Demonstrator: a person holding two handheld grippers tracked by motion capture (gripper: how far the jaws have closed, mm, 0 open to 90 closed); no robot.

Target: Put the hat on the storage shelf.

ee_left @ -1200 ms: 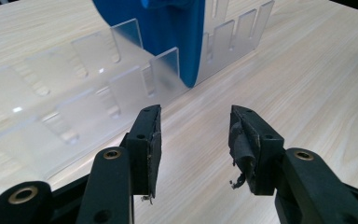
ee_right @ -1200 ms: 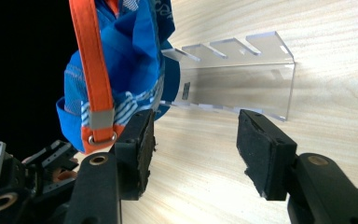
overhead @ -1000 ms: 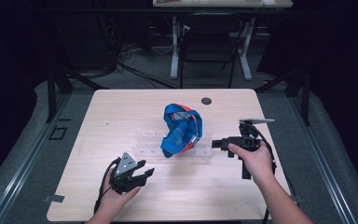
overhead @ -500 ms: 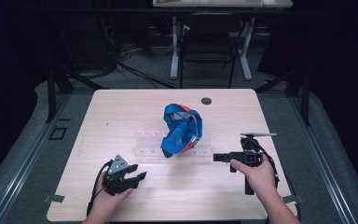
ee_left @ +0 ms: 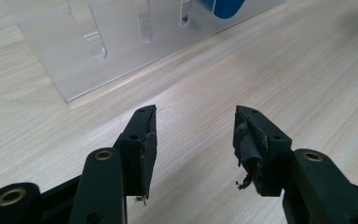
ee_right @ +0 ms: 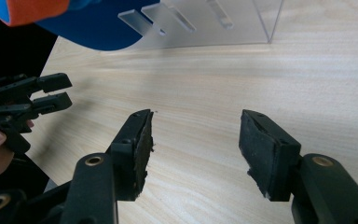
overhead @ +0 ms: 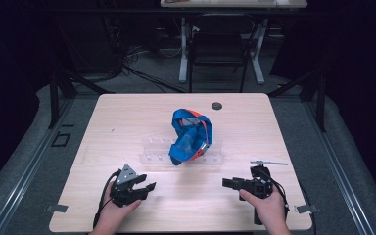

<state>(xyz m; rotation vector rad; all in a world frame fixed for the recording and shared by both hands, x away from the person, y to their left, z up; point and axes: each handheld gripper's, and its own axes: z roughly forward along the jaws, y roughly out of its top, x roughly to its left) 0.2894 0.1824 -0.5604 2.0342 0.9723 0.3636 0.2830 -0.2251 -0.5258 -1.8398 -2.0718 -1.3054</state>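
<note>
Pale wood worktop [overhead: 127, 122] carries a clear plastic rack [overhead: 152, 152] at its middle, a blue and orange cap [overhead: 191, 134] resting on it. Near the front edge, left tongs [overhead: 144, 186] and right tongs [overhead: 230, 183] both gape, holding nothing.

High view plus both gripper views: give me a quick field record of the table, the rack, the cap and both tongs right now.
surface: light wooden table
rack: clear acrylic slotted rack, lying mid-table
cap: blue and orange fabric cap, resting on the rack
small item: dark round disc, near the table's far edge
left tongs: open, holding nothing, near edge of the table, apart from the rack
right tongs: open, holding nothing, near edge of the table, pointing toward the left tongs
</note>
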